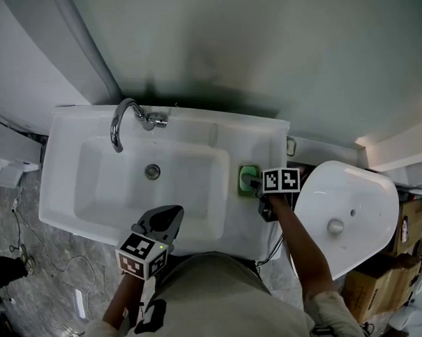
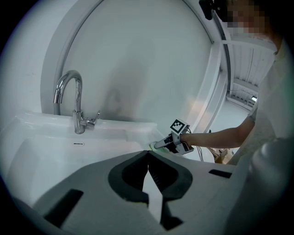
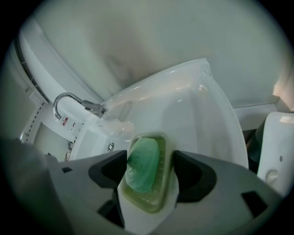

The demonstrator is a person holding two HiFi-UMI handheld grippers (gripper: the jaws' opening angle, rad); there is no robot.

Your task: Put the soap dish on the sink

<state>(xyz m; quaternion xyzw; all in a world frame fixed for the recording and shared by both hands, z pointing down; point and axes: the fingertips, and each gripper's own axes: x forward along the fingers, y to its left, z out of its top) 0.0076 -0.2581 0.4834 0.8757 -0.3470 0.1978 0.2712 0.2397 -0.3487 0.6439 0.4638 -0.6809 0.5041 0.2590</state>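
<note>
On the right ledge of the white sink (image 1: 63, 136) sits the soap dish (image 1: 247, 181), pale green, with a green bar of soap (image 3: 143, 163) lying in it. The right gripper (image 1: 253, 184) reaches over the dish, its jaws spread, one on each side of it. Near the basin's front rim, the left gripper (image 1: 175, 215) hovers with its jaws pressed together and empty. A chrome faucet (image 1: 122, 121) curves at the back left, well apart. A rounded white fixture (image 1: 349, 207) stands just right of the sink.
</note>
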